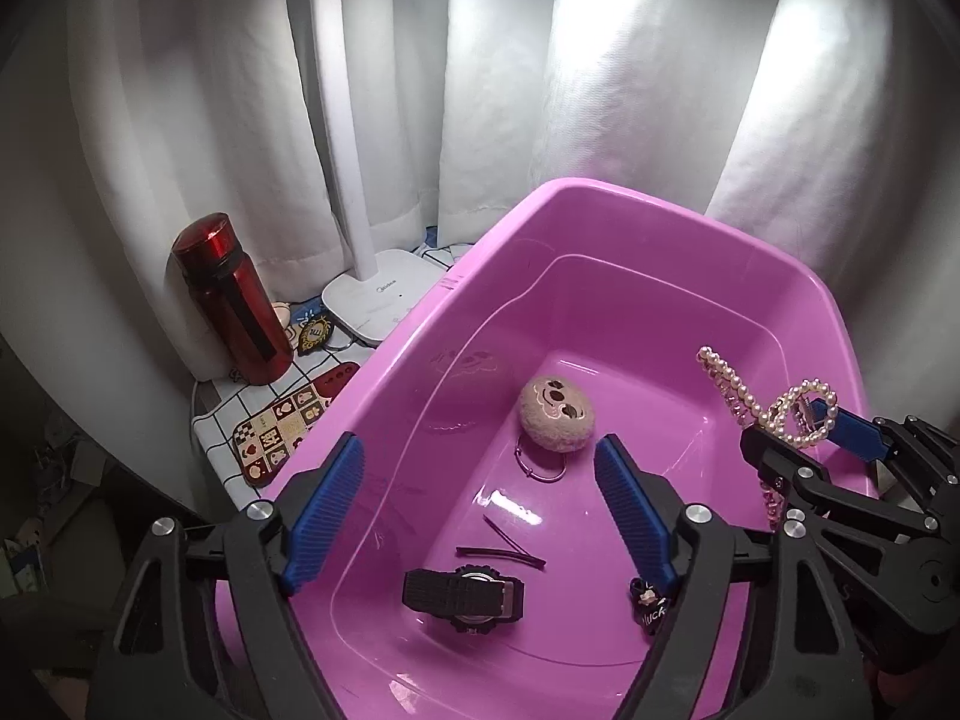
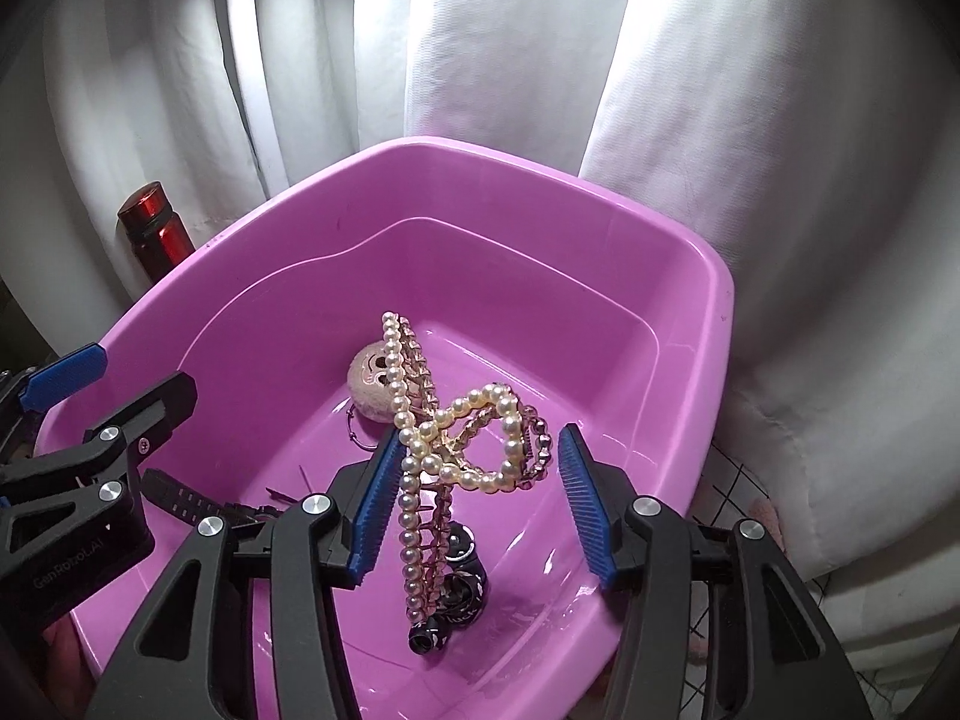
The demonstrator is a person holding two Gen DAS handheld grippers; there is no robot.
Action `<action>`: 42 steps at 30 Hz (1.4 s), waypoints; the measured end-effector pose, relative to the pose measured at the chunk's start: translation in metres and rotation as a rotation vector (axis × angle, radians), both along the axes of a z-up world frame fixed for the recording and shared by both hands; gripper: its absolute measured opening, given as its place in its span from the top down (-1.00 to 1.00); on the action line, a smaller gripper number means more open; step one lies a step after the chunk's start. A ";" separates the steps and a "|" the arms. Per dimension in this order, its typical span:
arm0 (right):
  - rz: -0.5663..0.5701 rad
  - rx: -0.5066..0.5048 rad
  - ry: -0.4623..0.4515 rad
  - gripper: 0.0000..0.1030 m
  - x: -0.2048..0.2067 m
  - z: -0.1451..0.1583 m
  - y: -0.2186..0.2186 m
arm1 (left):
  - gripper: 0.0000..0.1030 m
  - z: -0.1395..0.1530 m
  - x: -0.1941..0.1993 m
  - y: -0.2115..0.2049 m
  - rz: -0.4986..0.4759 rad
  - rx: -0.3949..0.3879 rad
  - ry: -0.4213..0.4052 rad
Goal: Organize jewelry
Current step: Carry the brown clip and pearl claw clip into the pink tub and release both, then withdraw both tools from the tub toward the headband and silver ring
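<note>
A pink plastic tub (image 1: 591, 187) holds a black watch (image 1: 463, 597), thin dark hairpins (image 1: 504, 547), a round plush face charm (image 1: 555, 414) with a wire ring, and a small black item (image 1: 648, 599). My left gripper (image 1: 480, 441) hangs open and empty over the watch and pins. The right gripper (image 2: 480, 432) stands over the tub's right side with a pearl hair claw (image 2: 465, 441) upright between its jaws. The claw leans on the left pad (image 2: 375, 510), and a thin gap shows at the right pad (image 2: 585, 510).
A red bottle (image 1: 231, 300) and a white lamp base (image 1: 378, 300) stand on a patterned cloth (image 1: 282, 426) left of the tub. White curtains close off the back. My two grippers sit close together over the tub.
</note>
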State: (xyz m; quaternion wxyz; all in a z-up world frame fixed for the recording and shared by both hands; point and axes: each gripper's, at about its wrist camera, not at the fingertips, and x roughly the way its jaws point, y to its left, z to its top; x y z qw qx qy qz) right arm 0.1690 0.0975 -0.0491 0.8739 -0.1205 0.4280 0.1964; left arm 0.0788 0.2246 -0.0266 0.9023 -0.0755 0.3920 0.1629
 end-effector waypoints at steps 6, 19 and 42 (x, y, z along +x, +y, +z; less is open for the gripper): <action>-0.012 0.018 -0.018 -0.24 0.001 0.008 -0.003 | -0.64 -0.001 0.001 0.005 0.016 -0.001 0.021; -0.020 0.035 -0.032 -0.24 -0.005 0.013 -0.007 | -0.64 0.001 -0.003 0.004 0.019 -0.004 0.014; -0.042 0.074 -0.087 -0.24 -0.037 0.035 -0.035 | -0.64 0.027 -0.027 -0.020 -0.003 0.015 -0.039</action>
